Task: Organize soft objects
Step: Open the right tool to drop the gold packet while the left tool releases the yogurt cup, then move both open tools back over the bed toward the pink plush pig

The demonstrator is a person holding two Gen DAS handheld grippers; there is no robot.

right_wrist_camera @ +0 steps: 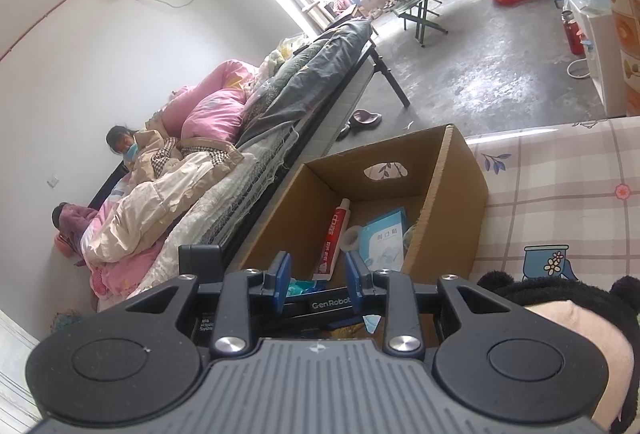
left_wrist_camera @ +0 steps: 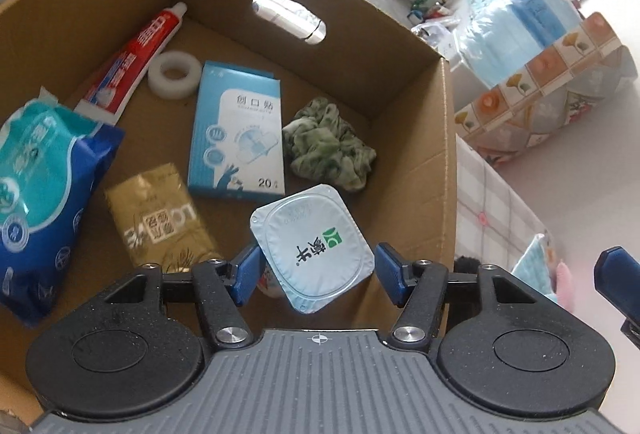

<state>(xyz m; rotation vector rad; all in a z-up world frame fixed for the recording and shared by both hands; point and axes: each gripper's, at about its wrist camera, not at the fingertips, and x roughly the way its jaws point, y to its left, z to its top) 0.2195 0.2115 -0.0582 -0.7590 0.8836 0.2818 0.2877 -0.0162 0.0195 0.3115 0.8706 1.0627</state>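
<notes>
Left gripper [left_wrist_camera: 316, 270] sitting spread, blue pads either side of a foil-lidded yogurt cup [left_wrist_camera: 312, 250]; left pad looks touching its rim, right pad clear, so not pinching. Gripper tilting down into the cardboard box [left_wrist_camera: 416, 106]. Cup lying tilted inside, near the crumpled green cloth [left_wrist_camera: 329, 149], flat blue plaster box [left_wrist_camera: 238, 132], toothpaste tube [left_wrist_camera: 134, 60], foam tape ring [left_wrist_camera: 174, 74]. Right gripper [right_wrist_camera: 318, 274] hovering beside the box, narrowly parted, holding nothing.
</notes>
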